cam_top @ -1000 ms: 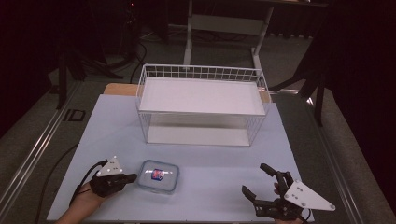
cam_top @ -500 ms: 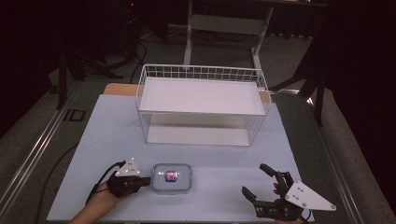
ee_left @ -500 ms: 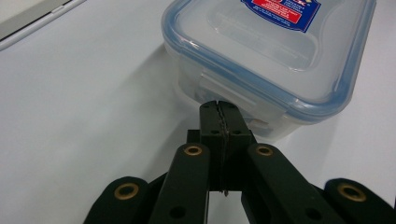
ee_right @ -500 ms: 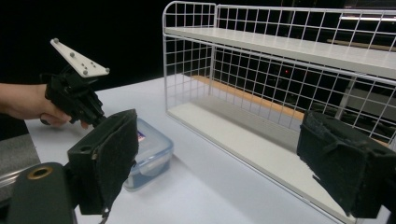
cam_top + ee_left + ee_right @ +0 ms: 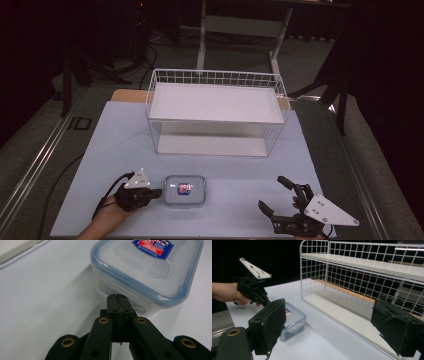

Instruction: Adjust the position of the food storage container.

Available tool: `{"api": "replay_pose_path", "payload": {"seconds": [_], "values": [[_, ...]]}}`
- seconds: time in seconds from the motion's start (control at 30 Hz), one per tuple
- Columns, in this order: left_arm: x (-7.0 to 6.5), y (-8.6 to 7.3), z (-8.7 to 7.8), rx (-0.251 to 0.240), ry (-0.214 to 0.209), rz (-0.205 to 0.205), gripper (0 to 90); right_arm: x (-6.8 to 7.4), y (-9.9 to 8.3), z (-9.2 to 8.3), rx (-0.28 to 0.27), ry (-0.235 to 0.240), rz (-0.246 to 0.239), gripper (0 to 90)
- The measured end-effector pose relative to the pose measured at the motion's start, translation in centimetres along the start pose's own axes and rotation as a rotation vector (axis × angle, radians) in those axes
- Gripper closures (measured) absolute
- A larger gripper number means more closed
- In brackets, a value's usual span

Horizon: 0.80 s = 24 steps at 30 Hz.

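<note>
**Closed claw nudging a lidded container toward the wire rack**

Dark room all around, pale blue surface (image 5: 125,130) lit in the middle. Near its far edge, a white wire rack (image 5: 216,116) with an upper shelf and a lower board, open toward the person, probably so that something can be slid or set in from the front.

Close to the near edge, left of centre: a clear plastic food container (image 5: 185,190), blue-sealed snap lid on, red-and-blue label on top. Flat on the surface, well apart from the rack.

Left claw (image 5: 117,298) pressed together, nothing between the jaws, tips right at the container's short side wall by a lid clasp; touching or just short of it, hard to say. Held level and low, likely to push the box sideways rather than to lift it.

Right claw (image 5: 276,194) spread wide, hovering at the near right, apart from the container and pinching nothing. Seemingly kept ready to receive or take the box once within reach.
</note>
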<state>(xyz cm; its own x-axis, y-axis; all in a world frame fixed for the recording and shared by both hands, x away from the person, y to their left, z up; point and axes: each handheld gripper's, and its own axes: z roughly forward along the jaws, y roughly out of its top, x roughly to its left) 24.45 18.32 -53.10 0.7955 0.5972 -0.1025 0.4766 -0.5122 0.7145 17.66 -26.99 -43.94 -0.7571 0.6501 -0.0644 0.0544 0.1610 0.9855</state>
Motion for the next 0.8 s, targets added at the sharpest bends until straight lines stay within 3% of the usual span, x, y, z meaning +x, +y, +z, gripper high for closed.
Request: {"api": "replay_pose_path", "payload": {"seconds": [0.37,0.8], "values": [[-0.5,1.8,1.9,0.007,-0.023,0.009,90.0,0.1,0.0,0.0,0.008,0.012,-0.002,12.7],[-1.5,3.9,4.5,0.002,-0.084,0.024,90.0,0.0,-0.1,0.0,0.014,0.023,0.0,12.7]]}}
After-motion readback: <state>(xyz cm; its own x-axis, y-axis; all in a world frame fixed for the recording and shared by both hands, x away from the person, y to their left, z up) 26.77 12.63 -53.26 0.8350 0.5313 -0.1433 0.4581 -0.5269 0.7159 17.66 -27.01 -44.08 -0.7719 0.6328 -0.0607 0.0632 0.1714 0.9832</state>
